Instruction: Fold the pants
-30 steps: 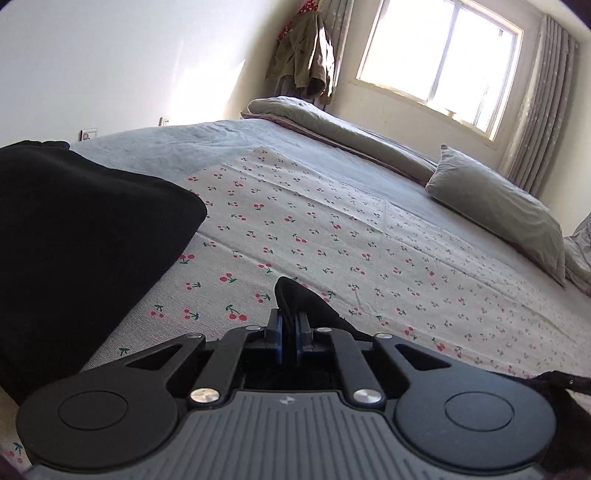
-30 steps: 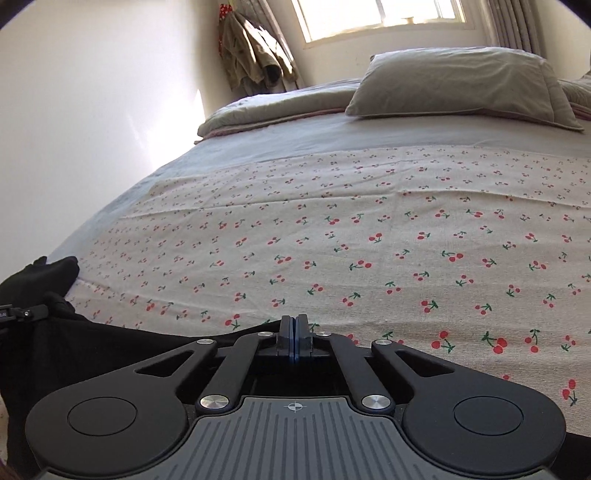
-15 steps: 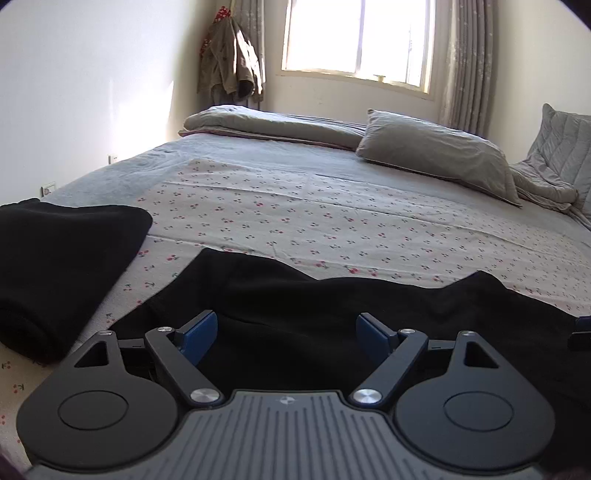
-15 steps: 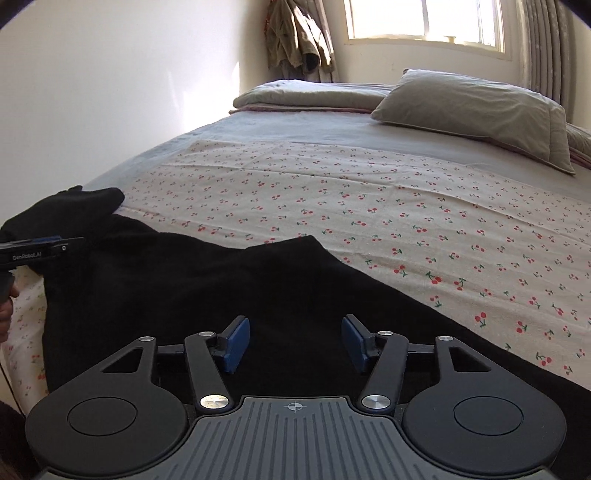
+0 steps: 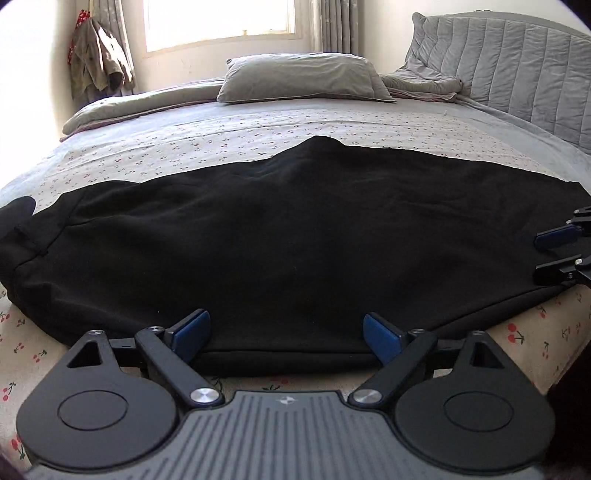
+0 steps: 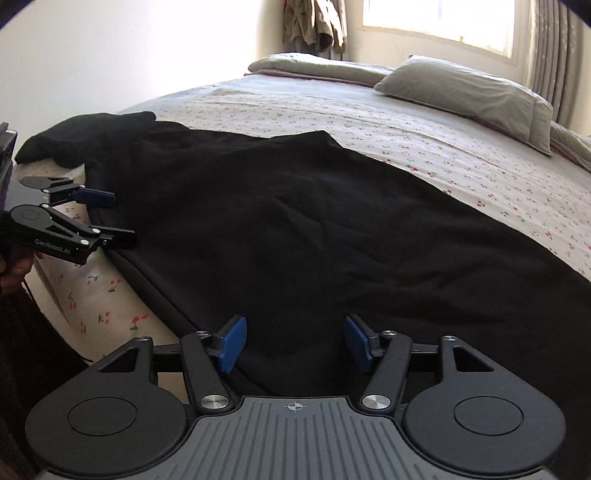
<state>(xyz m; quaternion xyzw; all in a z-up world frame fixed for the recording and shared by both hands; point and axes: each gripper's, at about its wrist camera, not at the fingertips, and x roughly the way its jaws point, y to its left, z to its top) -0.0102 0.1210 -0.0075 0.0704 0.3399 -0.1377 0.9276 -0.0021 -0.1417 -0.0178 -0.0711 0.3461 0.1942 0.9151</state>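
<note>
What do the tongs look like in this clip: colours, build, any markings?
Both tongs are matte black linkages with silver pivot screws, round discs either side, blue pads, and a ribbed grey body with a small crosshair mark. The left one's arm reads "GenRobot.AI" in the right view.

Cherry-print sheet [image 5: 229,136], grey pillow [image 5: 303,75], window [image 5: 218,18]

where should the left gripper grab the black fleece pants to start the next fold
Grip the black fleece pants at the seamed near edge, coming in low from the bed's near side. That edge lies flat between the open left gripper fingers, offering a thin hem to pinch.
</note>
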